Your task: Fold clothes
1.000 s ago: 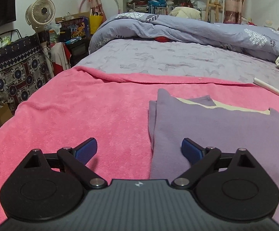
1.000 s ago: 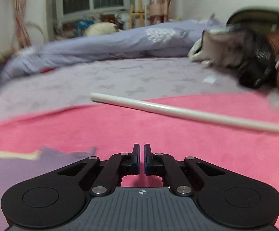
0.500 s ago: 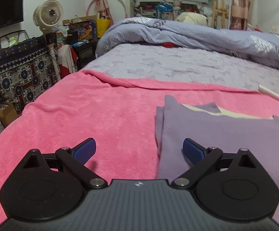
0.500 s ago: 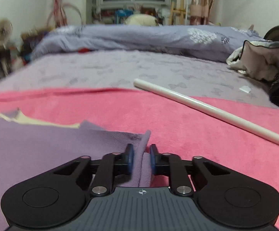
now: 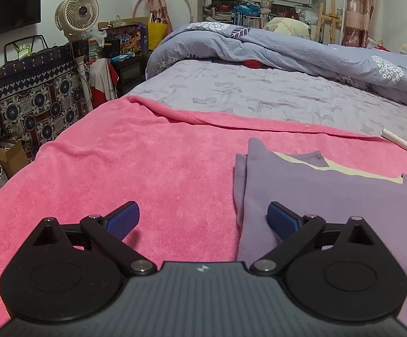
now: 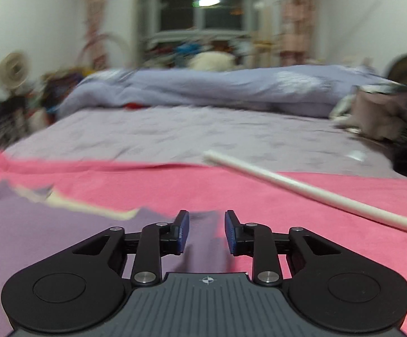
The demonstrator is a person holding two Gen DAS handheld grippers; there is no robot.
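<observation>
A purple garment (image 5: 329,196) lies flat on a pink towel (image 5: 147,174) spread over the near part of the bed. The left gripper (image 5: 202,219) is spread wide, straddling the garment's left edge: one pad over bare towel, the other over purple cloth. The right gripper (image 6: 207,231) stands partly apart above the garment's right edge; the view is blurred, but it seems to pinch nothing. A white tube (image 6: 301,191) lies slantwise beyond it. Left of the garment, the towel is bare.
</observation>
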